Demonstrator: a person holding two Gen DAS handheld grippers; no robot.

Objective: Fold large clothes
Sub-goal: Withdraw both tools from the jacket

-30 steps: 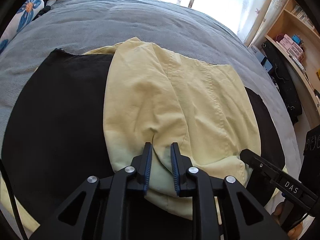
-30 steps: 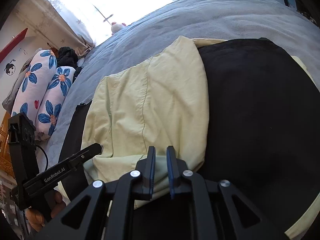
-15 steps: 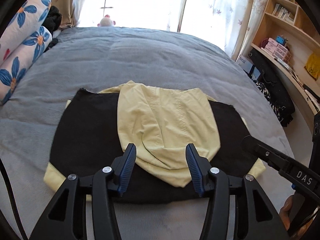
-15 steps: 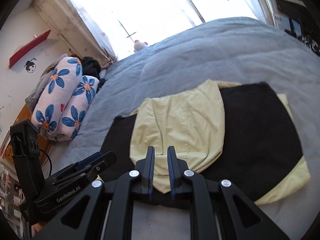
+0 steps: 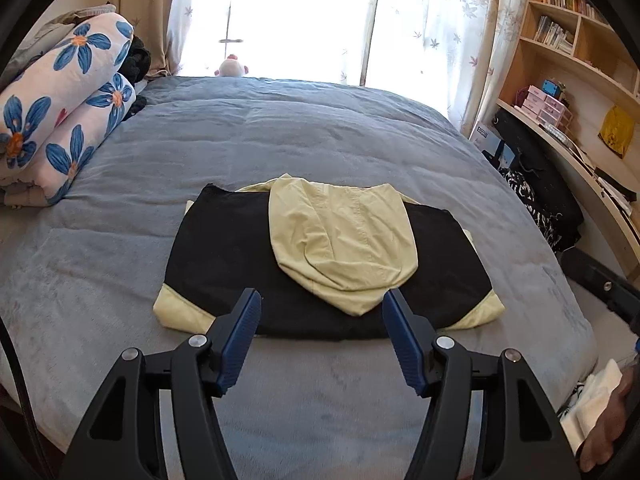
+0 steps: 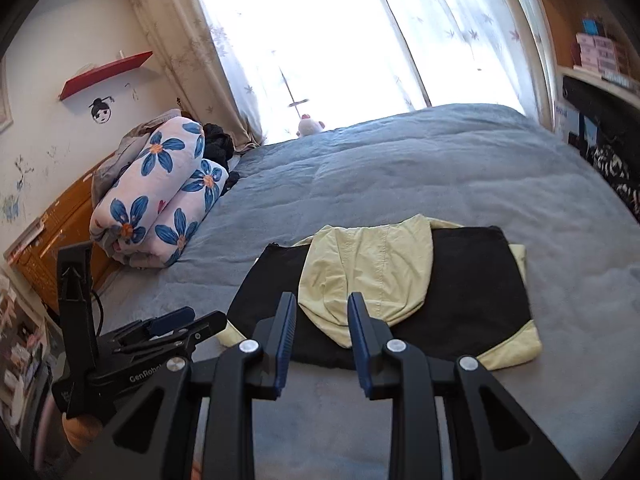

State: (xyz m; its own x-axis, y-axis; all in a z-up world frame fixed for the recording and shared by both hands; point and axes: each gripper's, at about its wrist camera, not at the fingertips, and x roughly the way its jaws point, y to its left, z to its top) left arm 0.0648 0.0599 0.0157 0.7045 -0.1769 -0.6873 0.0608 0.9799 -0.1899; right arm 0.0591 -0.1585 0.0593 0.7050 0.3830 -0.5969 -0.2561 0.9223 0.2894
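Nearest, we logged the left gripper (image 5: 320,336), jaws opening with nothing between them, and the right gripper (image 6: 322,340), jaws likewise opening and empty. Beyond both, we recorded the folded black-and-yellow garment (image 5: 224,256) lying flat on the grey bed (image 5: 280,140), hood (image 5: 344,244) uppermost. Farther off: a floral quilt roll (image 5: 60,120), then the curtained window (image 5: 300,16).

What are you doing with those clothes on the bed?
A person is folding a big garment with a gripper in each hand. The folded black and yellow garment lies flat on the grey bed, its pale yellow hood laid on top. Neither gripper holds anything. The left gripper and the right gripper hang above the bed's near edge, their jaws opening with nothing between the fingers. A flowery rolled blanket sits to the side.
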